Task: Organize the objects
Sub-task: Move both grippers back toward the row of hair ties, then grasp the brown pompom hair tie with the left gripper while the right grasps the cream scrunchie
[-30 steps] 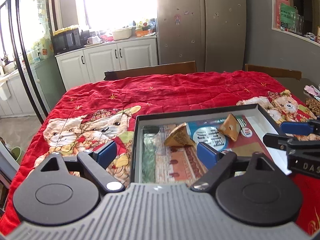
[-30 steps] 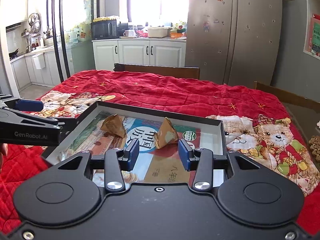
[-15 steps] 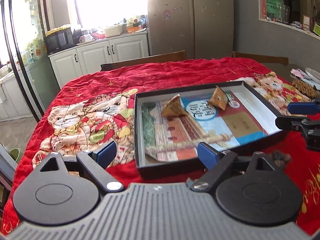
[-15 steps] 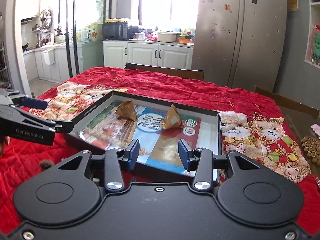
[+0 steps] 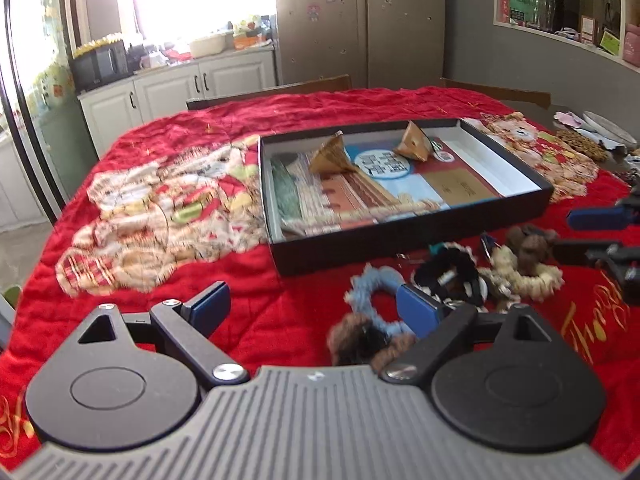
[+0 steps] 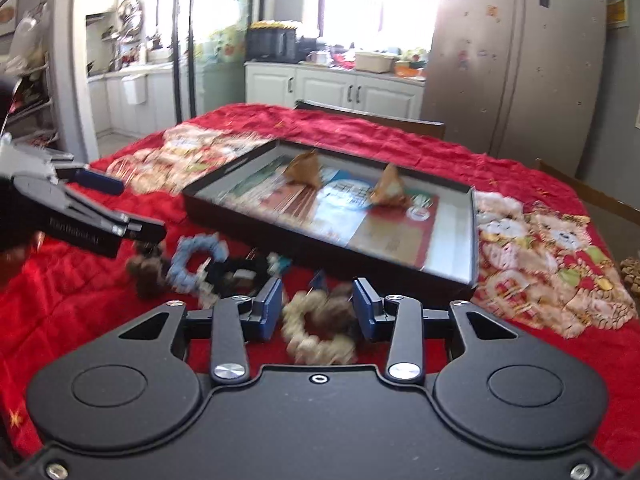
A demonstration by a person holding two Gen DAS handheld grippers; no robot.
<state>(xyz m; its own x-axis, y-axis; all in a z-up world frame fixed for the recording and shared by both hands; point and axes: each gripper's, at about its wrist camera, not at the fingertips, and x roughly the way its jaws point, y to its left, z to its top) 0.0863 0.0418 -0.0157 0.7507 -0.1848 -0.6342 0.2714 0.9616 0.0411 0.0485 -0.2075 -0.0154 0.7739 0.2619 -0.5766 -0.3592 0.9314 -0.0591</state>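
Both grippers have been drawn back from over the black box (image 5: 400, 240), so a cluster of fuzzy hair ties, unseen earlier, now lies just in front of its near wall. From the left wrist, the left gripper (image 5: 316, 306) is seen spread wide and empty, with the blue tie (image 5: 374, 288) near its right pad. From the right wrist, the right gripper (image 6: 318, 306), its jaws just narrowed, is seen framing the cream tie (image 6: 312, 332) without pressing it; a pickup seems imminent.
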